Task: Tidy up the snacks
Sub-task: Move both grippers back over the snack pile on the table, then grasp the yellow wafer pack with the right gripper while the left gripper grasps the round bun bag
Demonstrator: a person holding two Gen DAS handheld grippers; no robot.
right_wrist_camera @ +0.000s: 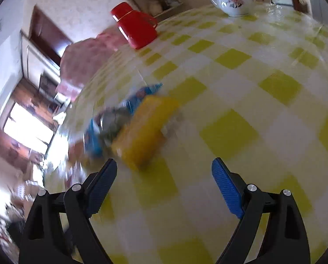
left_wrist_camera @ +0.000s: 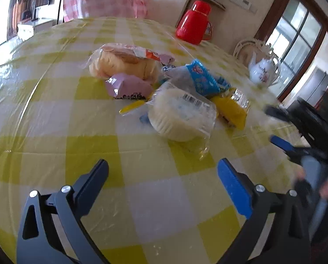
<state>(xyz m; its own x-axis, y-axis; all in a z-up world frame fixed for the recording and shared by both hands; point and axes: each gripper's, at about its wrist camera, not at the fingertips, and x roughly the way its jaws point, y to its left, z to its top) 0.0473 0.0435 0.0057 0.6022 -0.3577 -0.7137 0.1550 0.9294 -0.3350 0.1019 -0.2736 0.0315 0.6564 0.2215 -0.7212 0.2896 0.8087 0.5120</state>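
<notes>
Left wrist view: the left gripper (left_wrist_camera: 163,169) stands spread wide over bare checked tablecloth (left_wrist_camera: 54,145), nothing between its fingers. Just ahead of its tips lies a round pale cake in a clear wrapper (left_wrist_camera: 181,116), soft-looking under crinkly film with a barcode label. Beyond it and to the right sits a yellow packet (left_wrist_camera: 231,110); further ahead are a blue packet (left_wrist_camera: 201,77), a pink packet (left_wrist_camera: 128,85) and a bagged bread loaf (left_wrist_camera: 124,61) — one loose heap, the wrappers overlapping. Well beyond stand a red flask (left_wrist_camera: 193,25) and a white flowered teapot (left_wrist_camera: 264,71).

In the right wrist view the right gripper (right_wrist_camera: 164,165) is also spread, with nothing between its fingers, its pads ribbed and blue. The yellow packet (right_wrist_camera: 146,129), blocky and blurred, lies just ahead of its left finger, with the blue packet (right_wrist_camera: 139,94) behind.

Judging from this, the sorting has scarcely begun — both tools look to be on approach, nothing yet picked. The next move likely calls for choosing an outer item, closing gently on slippery film, and lifting it clear without dragging its neighbours.
</notes>
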